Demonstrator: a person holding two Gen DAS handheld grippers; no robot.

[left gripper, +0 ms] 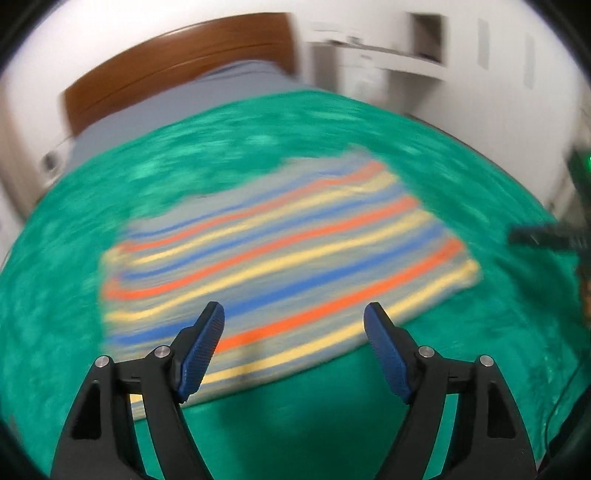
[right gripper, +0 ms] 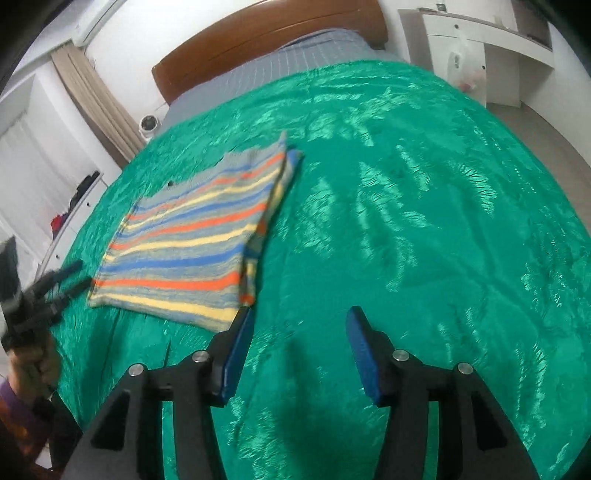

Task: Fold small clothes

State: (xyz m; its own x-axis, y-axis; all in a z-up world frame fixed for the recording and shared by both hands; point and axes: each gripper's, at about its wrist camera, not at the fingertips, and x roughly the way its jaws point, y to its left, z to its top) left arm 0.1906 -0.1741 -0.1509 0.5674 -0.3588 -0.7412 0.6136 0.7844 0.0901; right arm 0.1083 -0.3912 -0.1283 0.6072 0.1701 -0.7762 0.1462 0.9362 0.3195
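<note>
Left wrist: folded striped garment (left gripper: 280, 258) (blurred, seemingly flat)

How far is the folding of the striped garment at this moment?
Done: the striped garment lies folded on the green bedspread, doubled layers showing at its right edge. In hand: nothing; the left gripper and right gripper are open and empty. Left: perhaps one more fold.

Count: 1 striped garment (right gripper: 192, 236), folded, on 1 green bedspread (right gripper: 406, 221). 2 grippers: left one (left gripper: 294, 326) at the garment's 7 o'clock, right one (right gripper: 300, 326) at its 5. 1 wooden headboard (right gripper: 266, 33) at 12, 1 curtain (right gripper: 92, 96) at 10, 1 white desk (right gripper: 480, 44) at 2.
</note>
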